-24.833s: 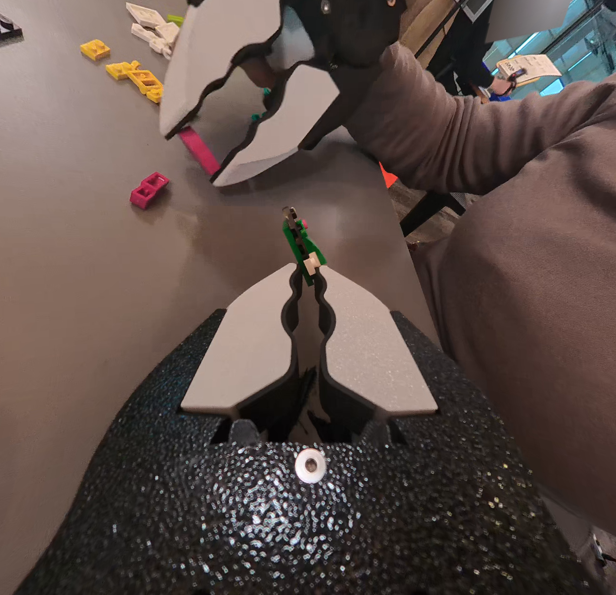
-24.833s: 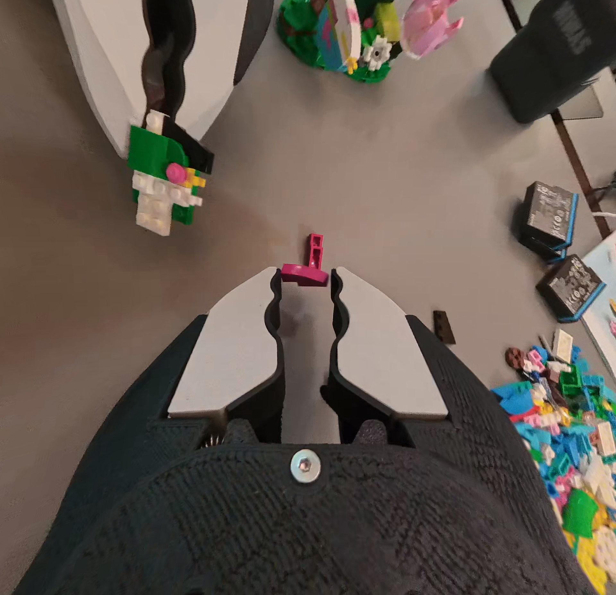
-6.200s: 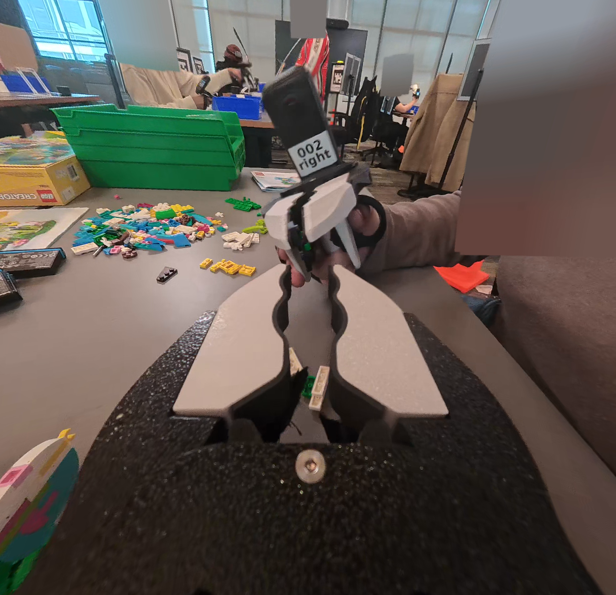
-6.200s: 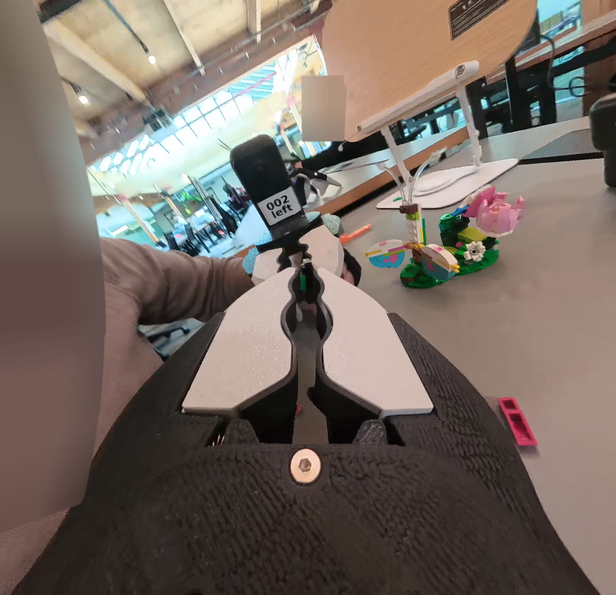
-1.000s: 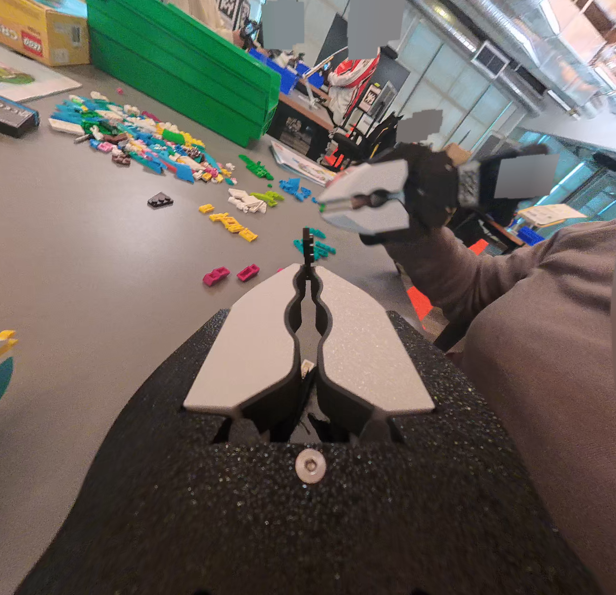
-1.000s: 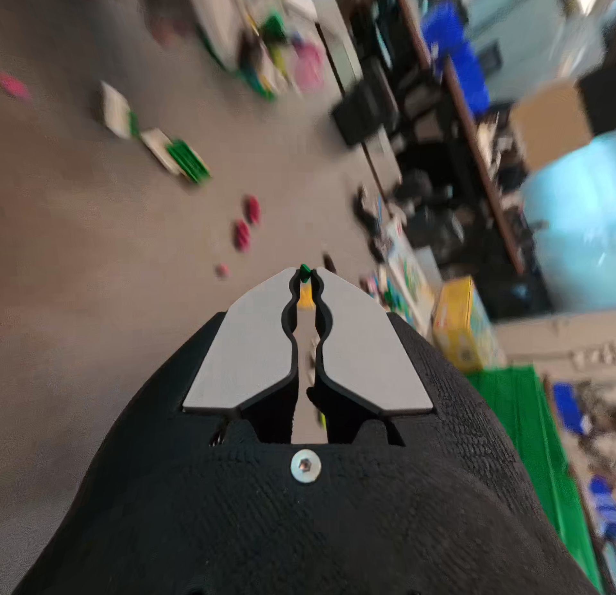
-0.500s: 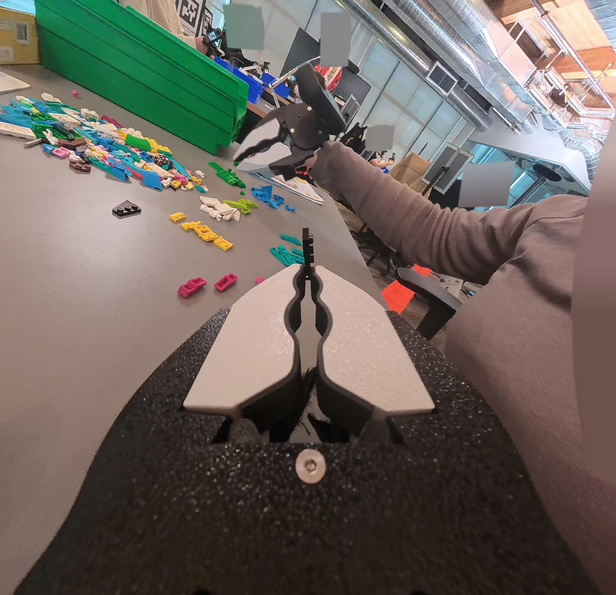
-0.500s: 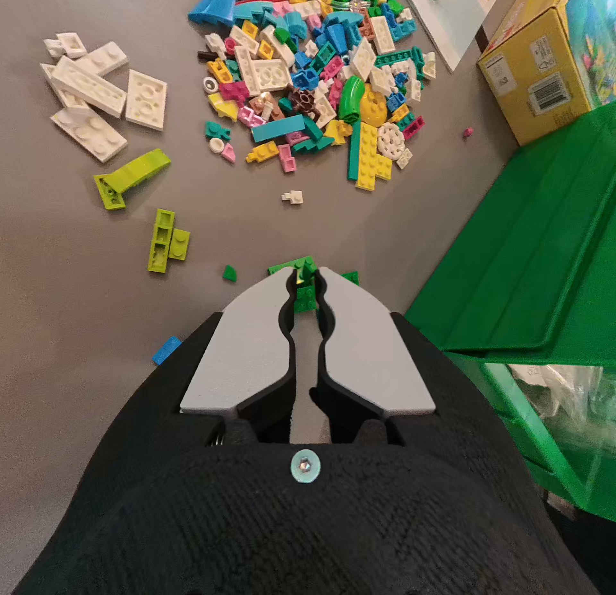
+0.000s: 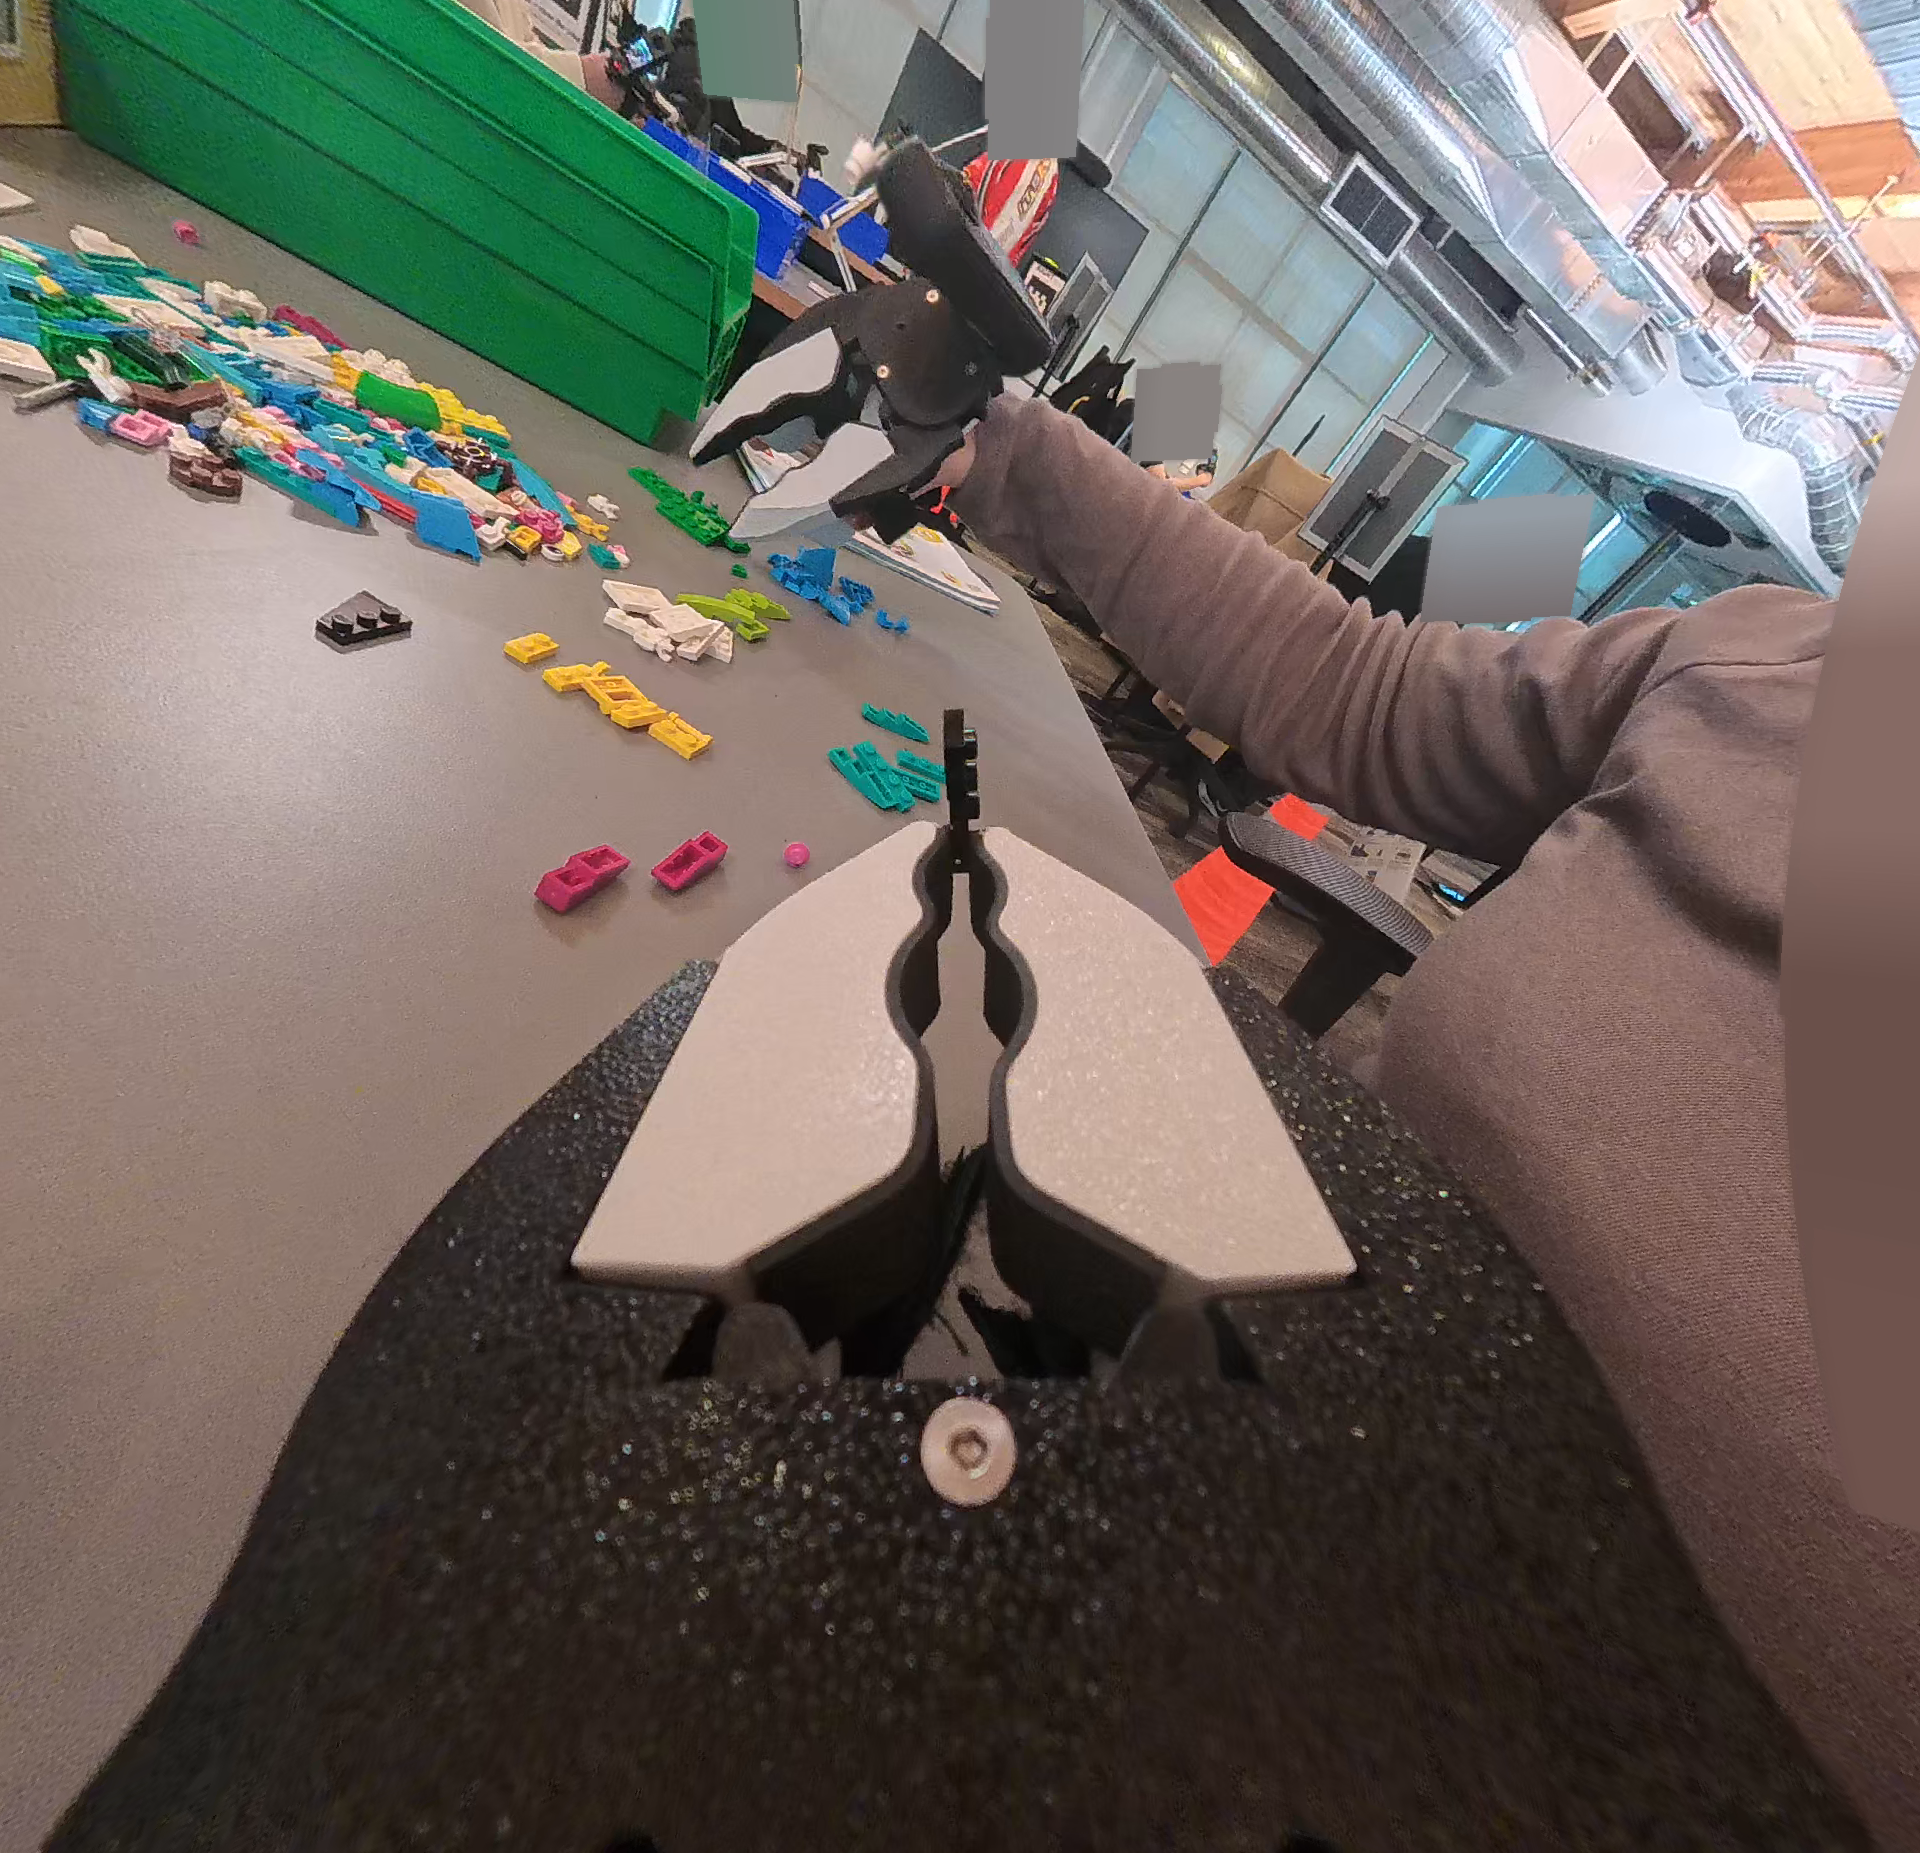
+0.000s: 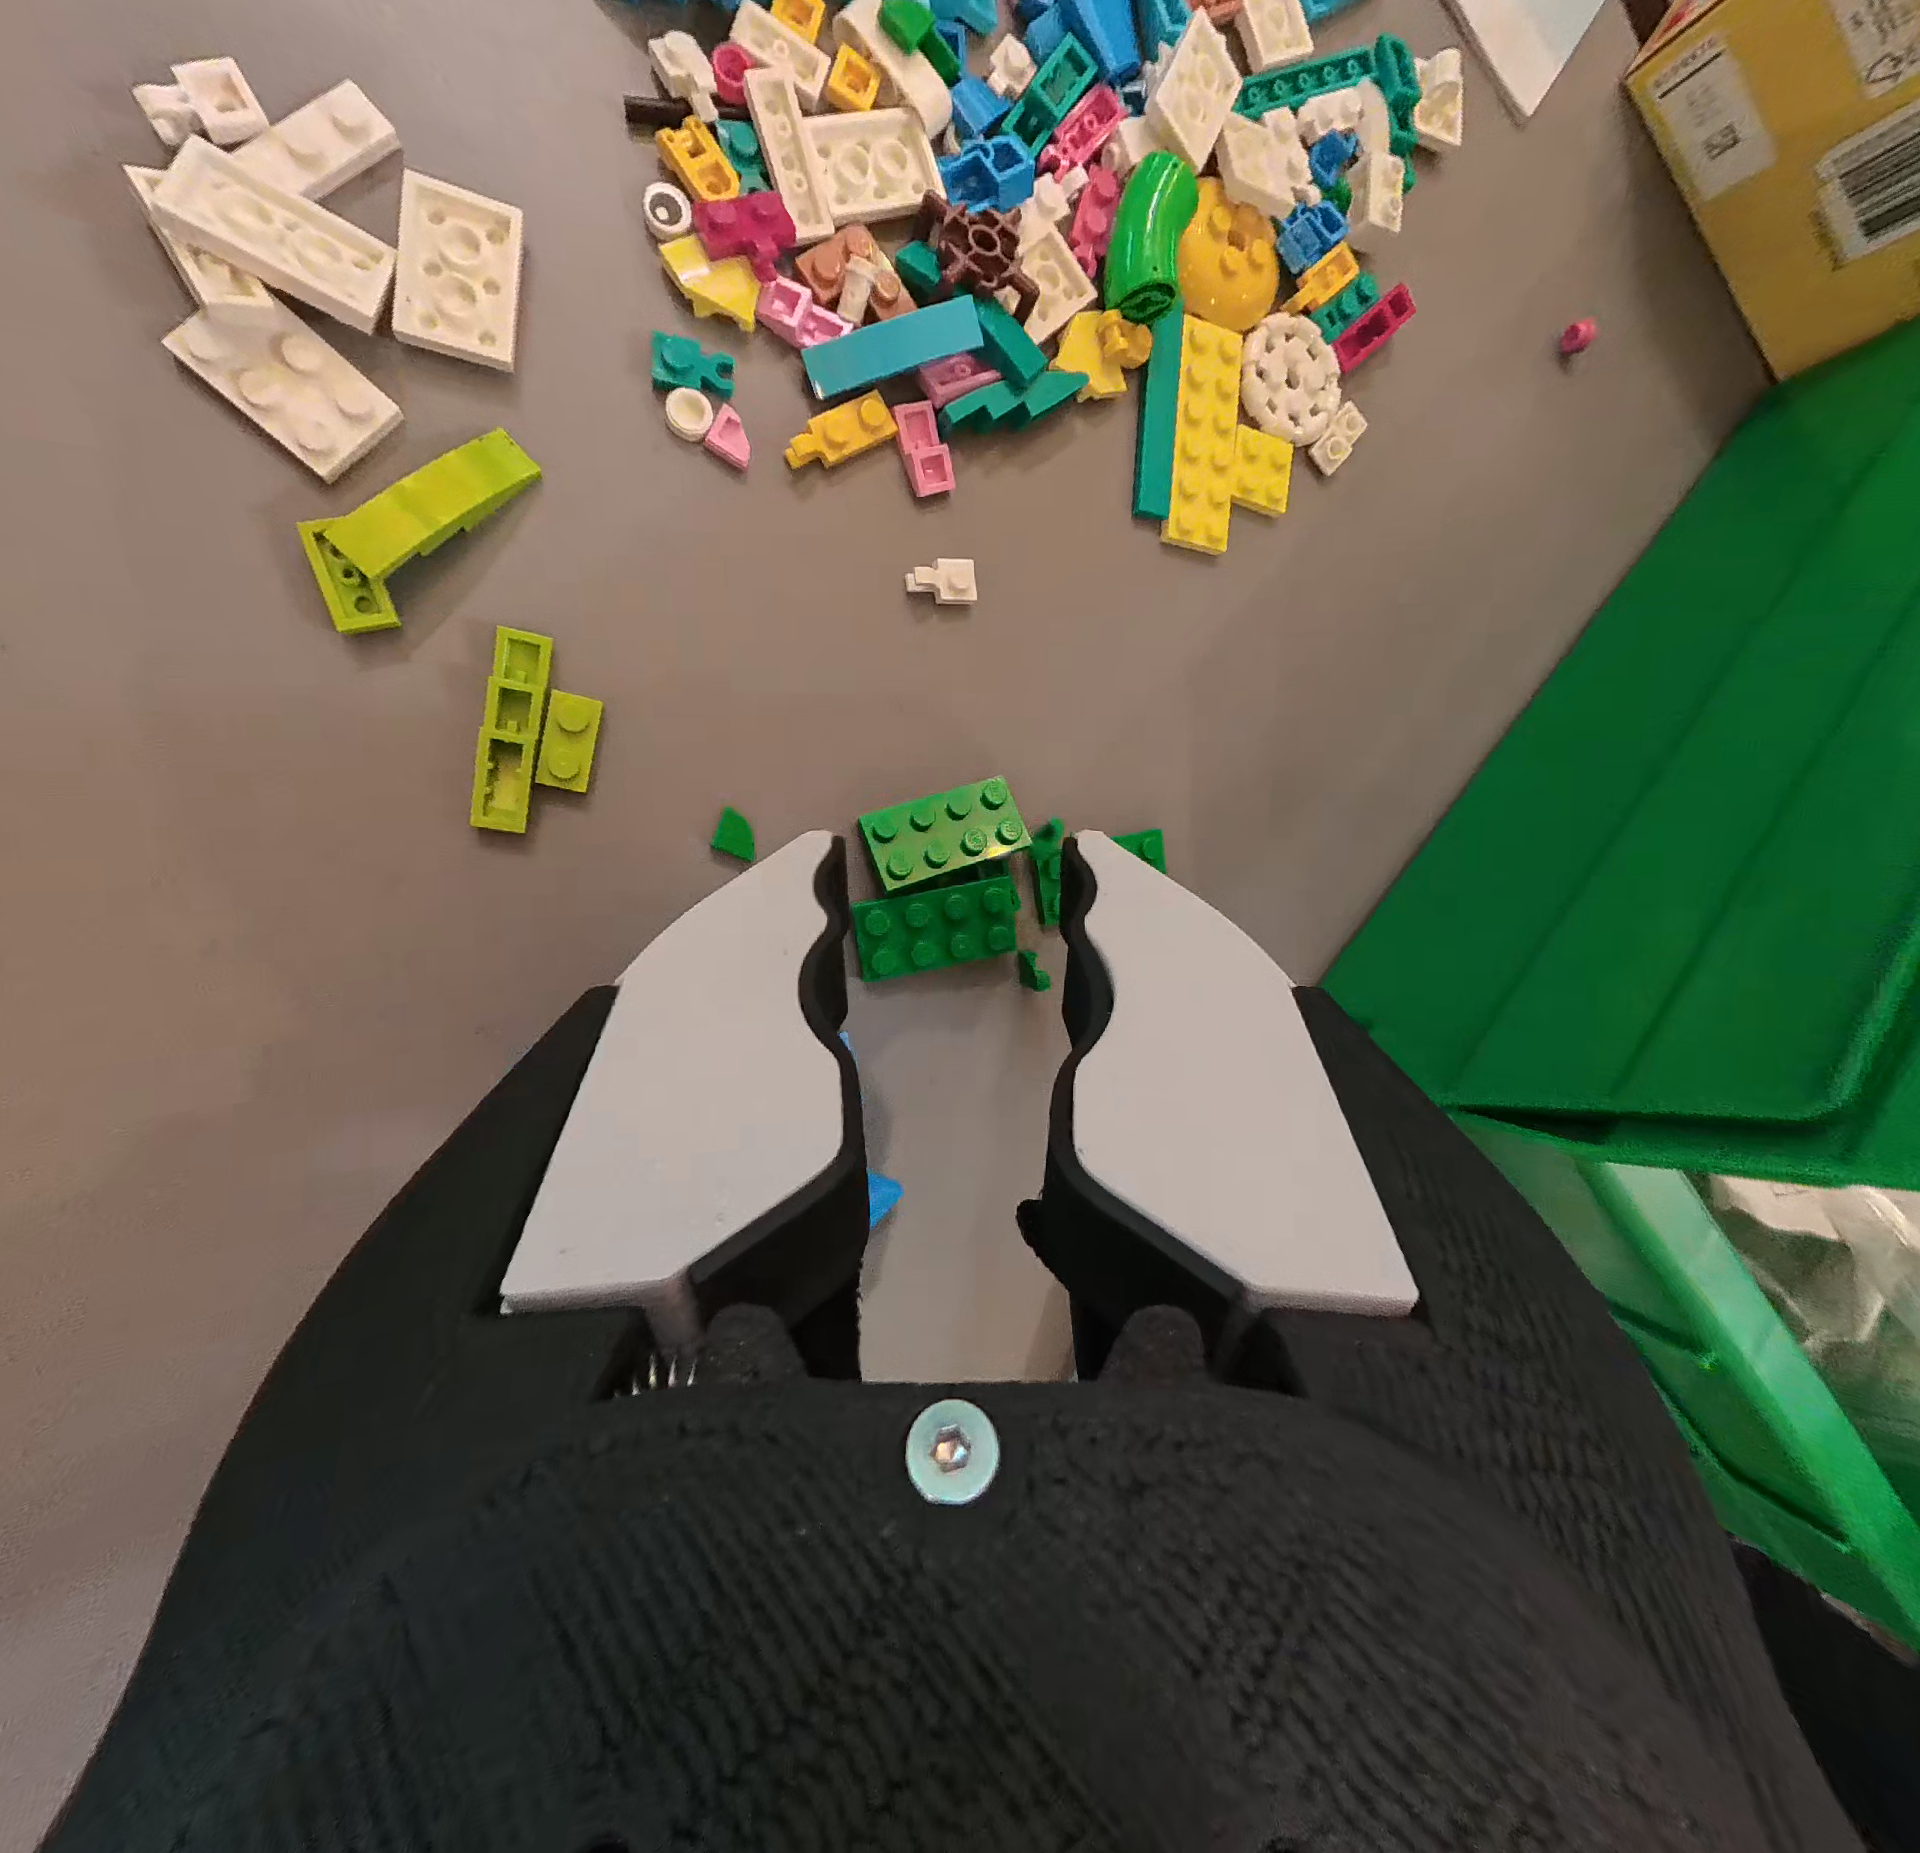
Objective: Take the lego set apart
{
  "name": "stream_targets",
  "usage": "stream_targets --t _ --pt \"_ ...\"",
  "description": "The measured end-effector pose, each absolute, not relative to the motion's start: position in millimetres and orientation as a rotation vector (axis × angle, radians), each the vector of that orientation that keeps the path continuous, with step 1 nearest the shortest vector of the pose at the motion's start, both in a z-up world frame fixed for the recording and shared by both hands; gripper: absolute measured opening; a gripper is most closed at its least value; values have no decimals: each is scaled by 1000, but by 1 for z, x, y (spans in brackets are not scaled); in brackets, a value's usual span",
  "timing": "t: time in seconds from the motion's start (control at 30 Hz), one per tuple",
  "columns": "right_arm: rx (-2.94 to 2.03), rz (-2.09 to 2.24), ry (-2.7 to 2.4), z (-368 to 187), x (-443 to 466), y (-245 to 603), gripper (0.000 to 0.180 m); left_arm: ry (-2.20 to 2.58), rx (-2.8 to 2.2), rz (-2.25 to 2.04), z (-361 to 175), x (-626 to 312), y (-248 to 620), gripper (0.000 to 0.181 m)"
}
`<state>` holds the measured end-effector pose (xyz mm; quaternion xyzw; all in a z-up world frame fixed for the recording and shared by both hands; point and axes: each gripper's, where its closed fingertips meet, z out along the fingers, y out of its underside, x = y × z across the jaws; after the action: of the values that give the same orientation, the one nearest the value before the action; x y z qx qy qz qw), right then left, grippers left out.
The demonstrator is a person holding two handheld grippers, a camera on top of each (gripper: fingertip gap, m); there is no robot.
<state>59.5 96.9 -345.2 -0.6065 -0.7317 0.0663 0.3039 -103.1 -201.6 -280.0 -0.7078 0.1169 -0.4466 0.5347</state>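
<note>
Left gripper [image 9: 961, 839]: jaws pinched tight on a thin black plate [image 9: 958, 769], edge-on, sticking up past the tips. Right gripper [image 10: 951, 853]: jaws spread wide, empty, poised over green plates [image 10: 940, 829] on the grey table [image 10: 260, 920]. Green bin [image 10: 1683, 868] close on the right; loose brick pile [image 10: 1039, 193] farther off; bare tabletop to the left.

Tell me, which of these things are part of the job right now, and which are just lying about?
In use:
- left gripper, shut on a black plate
- right gripper, open above the green plates
- sorted loose bricks

Lying about:
- green bins
- yellow box
- booklet
</note>
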Motion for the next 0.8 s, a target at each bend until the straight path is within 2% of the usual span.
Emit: stream_targets --t 0.03,0.1,0.13,0.27,0.4,0.53,0.67,0.8 --pt "-1609 168 -1940 -345 59 98 32 278 -1687 -1066 -280 -103 -202 2" --pt "-1585 124 -1914 -341 56 103 10 279 -1688 -1069 -280 -103 -202 2" --pt "-1563 108 -1903 -338 54 105 8 280 -1688 -1071 -280 -103 -202 2" --pt "-1524 308 -1830 -316 26 72 14 279 -1695 -1066 -281 -102 -201 2" --pt "-1337 1062 -1772 -266 -41 -75 17 344 -1691 -1036 -281 -96 -205 2" --pt "-1143 1269 -1852 -261 -74 -184 24 517 -1690 -928 -283 -80 -216 2" --pt "-1194 1445 -1811 -263 -82 -225 18 609 -1725 -929 -289 -69 -224 2" --pt "-1268 1521 -1758 -267 -81 -230 18 643 -1743 -957 -292 -65 -226 2"
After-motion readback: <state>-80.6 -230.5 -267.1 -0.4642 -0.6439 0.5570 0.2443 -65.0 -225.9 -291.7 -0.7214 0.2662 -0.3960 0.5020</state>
